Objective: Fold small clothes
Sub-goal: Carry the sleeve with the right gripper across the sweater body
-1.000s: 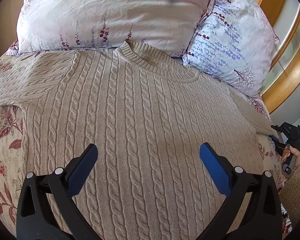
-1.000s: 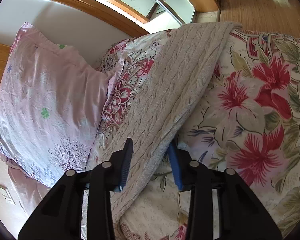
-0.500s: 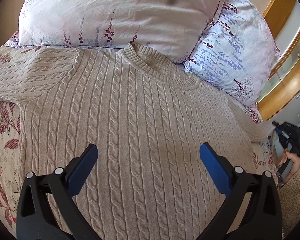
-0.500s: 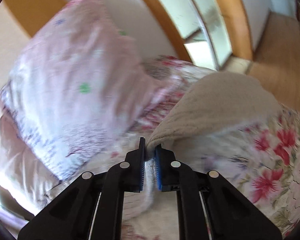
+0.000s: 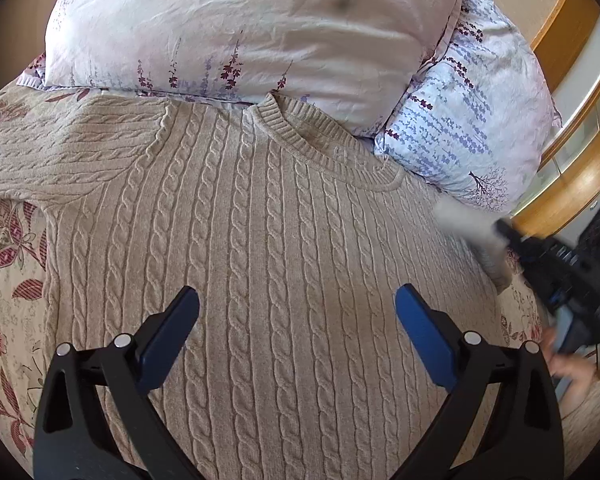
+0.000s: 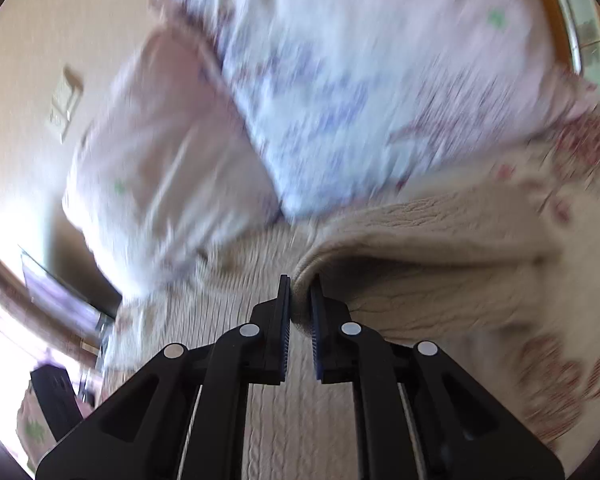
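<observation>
beige cable-knit sweater (image 5: 260, 240), flat, sleeve (image 6: 420, 280) lifted

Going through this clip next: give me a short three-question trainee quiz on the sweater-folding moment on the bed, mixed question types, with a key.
1. True or false: the left gripper hangs open above the chest of the beige cable-knit sweater, gripping nothing.
2. Multiple choice: the right gripper is clamped on A) the pale floral pillow, B) the sweater's right sleeve, C) the flowered bedspread.
3. Fill in: the sweater's ribbed collar lies against the ____ at the head of the bed.

Key: 1 true; 2 B; 3 pillows.
</observation>
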Demonstrator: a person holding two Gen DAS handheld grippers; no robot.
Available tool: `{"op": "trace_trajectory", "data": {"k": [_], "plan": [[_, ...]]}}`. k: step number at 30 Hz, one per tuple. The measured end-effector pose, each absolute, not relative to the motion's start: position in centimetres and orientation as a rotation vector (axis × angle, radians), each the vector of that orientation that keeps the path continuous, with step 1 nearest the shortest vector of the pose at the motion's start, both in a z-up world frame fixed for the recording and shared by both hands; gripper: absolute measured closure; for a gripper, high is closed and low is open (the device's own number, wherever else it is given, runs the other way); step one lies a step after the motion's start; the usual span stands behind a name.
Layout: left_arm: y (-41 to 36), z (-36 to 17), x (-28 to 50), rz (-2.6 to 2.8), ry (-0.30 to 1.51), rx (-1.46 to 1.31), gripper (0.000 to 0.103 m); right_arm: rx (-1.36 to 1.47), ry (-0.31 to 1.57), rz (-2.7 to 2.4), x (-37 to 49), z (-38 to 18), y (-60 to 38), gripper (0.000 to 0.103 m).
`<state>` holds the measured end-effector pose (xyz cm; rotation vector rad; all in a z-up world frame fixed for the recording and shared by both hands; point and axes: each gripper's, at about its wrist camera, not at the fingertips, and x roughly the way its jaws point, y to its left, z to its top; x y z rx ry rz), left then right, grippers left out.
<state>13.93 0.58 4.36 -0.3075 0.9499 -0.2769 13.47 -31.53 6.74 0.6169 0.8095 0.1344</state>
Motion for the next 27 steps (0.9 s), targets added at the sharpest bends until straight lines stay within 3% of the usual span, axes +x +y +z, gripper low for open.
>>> {"op": "trace_trajectory", "data": {"k": [8, 10, 12, 13, 20, 21, 22, 24, 27], "plan": [[0.5, 4.1, 13.6, -0.291, 0.967, -0.338, 0.007, 0.657, 0.996, 0.162, 14.2, 2.4, -29.0, 0.087], [0.3, 4.0, 13.6, -0.293, 0.972, -0.337, 0.007, 0.702, 0.987, 0.157, 13.8, 2.7, -30.0, 0.064], [0.2, 4.0, 13.5, -0.297, 0.977, -0.337, 0.007, 0.733, 0.957, 0.139, 13.5, 3.4, -30.9, 0.052], [0.2, 4.0, 13.5, -0.298, 0.977, -0.336, 0.007, 0.745, 0.939, 0.127, 13.5, 3.8, -31.3, 0.052], [1.0, 4.2, 13.4, -0.29, 0.971, -0.343, 0.008, 0.851, 0.897, -0.091, 14.8, 3.6, -36.1, 0.052], [1.3, 4.2, 13.4, -0.287, 0.97, -0.343, 0.008, 0.865, 0.899, -0.15, 15.0, 3.2, -37.0, 0.056], [1.5, 4.3, 13.4, -0.283, 0.969, -0.344, 0.009, 0.874, 0.895, -0.178, 15.0, 2.9, -37.5, 0.074], [2.1, 4.3, 13.3, -0.273, 0.968, -0.35, 0.01, 0.853, 0.892, -0.215, 15.2, 2.8, -37.9, 0.091], [3.2, 4.3, 13.4, -0.254, 0.964, -0.361, 0.011, 0.746, 0.831, -0.197, 15.6, 4.8, -36.1, 0.093]]}}
